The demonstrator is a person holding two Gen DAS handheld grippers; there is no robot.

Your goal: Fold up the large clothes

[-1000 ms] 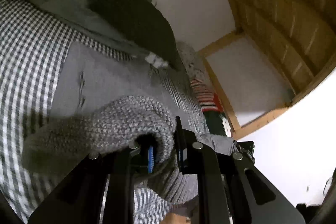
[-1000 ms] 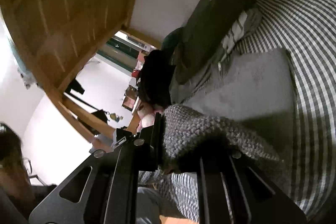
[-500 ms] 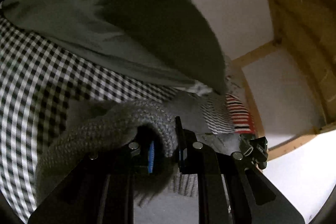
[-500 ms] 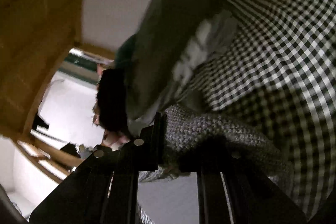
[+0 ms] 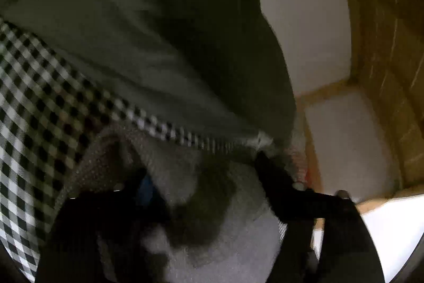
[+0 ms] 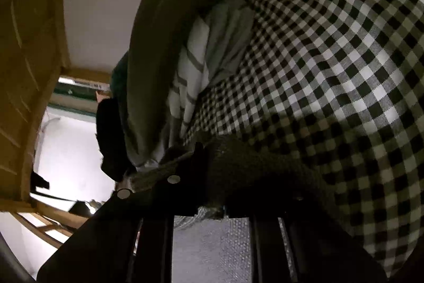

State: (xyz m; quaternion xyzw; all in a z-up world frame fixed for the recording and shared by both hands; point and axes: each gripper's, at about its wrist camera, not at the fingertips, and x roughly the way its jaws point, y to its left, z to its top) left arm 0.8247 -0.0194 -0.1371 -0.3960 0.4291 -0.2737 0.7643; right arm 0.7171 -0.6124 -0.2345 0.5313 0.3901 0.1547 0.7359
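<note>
A grey knitted sweater (image 5: 233, 243) lies on a black-and-white checked bedspread (image 5: 34, 108). In the blurred left wrist view my left gripper (image 5: 201, 177) has its jaws wide apart, with a loose fold of the knit lying between them. In the right wrist view my right gripper (image 6: 212, 163) is shut on the sweater's knit edge (image 6: 254, 163), held low over the bedspread (image 6: 344, 44).
A dark green pillow (image 5: 164, 25) and a striped cloth (image 6: 193, 57) lie at the head of the bed. A white wall (image 5: 304, 12) and a wooden bed frame (image 5: 384, 44) stand behind. A doorway (image 6: 66, 145) shows at the left.
Both grippers moved forward toward the pillow and lower over the bed, carrying the sweater edge. The left jaws opened and let go of the knit. The right stays shut.
</note>
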